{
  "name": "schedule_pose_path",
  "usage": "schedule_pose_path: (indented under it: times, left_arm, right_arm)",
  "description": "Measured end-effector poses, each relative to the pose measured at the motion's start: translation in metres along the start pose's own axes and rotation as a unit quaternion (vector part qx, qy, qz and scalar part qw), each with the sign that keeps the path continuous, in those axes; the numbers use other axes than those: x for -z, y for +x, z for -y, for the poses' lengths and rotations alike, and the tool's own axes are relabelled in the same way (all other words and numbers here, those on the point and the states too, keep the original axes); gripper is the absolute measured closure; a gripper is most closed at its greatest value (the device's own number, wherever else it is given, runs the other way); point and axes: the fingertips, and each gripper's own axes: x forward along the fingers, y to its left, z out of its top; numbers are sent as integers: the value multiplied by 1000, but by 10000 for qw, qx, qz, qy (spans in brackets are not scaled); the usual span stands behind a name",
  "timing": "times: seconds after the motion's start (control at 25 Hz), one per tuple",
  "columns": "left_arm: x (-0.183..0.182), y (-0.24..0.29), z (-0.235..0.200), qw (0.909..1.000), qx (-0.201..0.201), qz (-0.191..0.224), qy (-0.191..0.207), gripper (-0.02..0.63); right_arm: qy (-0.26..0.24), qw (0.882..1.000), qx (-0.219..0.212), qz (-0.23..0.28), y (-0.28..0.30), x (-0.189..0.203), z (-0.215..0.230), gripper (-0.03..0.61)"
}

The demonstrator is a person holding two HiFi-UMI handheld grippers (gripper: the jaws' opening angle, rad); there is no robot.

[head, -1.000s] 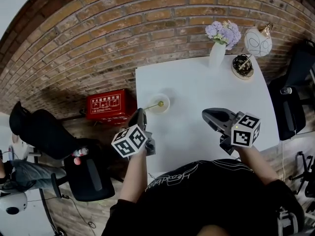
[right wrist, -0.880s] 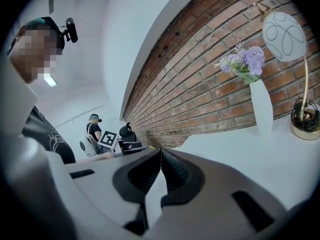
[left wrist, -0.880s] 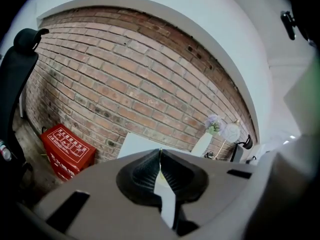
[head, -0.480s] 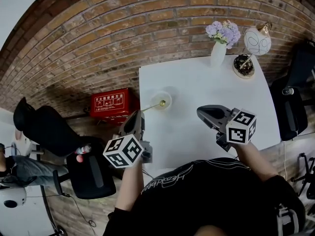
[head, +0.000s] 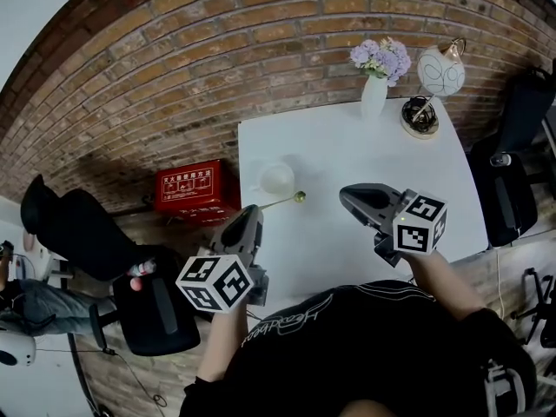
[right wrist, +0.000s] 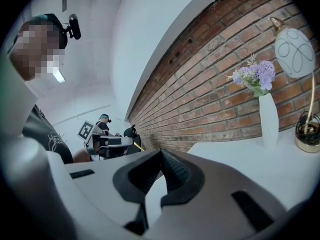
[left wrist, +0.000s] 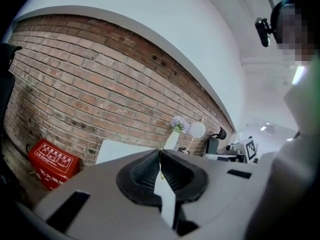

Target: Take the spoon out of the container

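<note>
A small white cup (head: 276, 178) stands near the left edge of the white table (head: 347, 150). My left gripper (head: 253, 209) is shut on the handle of a thin gold spoon (head: 280, 201). The spoon sticks out to the right, clear of the cup, with its bowl over the table just below it. In the left gripper view the handle (left wrist: 161, 166) shows as a gold sliver between the closed jaws of the left gripper (left wrist: 160, 152). My right gripper (head: 344, 193) hovers over the table's middle; its jaws (right wrist: 161, 152) are shut on nothing.
A white vase of purple flowers (head: 374, 85) and a globe lamp (head: 438, 71) stand at the table's far right corner. A red box (head: 185, 189) lies on the floor by the brick wall. Black office chairs stand at left (head: 148, 313) and at right (head: 511, 176).
The spoon was resting in the cup with the left gripper at its handle. The left gripper has drawn back toward the person and the spoon has come out, now right of and below the cup.
</note>
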Motion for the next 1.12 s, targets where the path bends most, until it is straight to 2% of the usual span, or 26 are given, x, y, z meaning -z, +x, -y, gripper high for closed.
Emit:
schedule_pose_path:
  times: [0.4,1.12]
  left_arm:
    - [11,5,5,9996,161,-188,-107,607]
    - [7,11,-4,9994,222,-202,-161,607]
  right_arm:
    - [-206,9995,-135,-174,6,6,-8,581]
    - [-51,9998,-138,-166,21,6,-4,581]
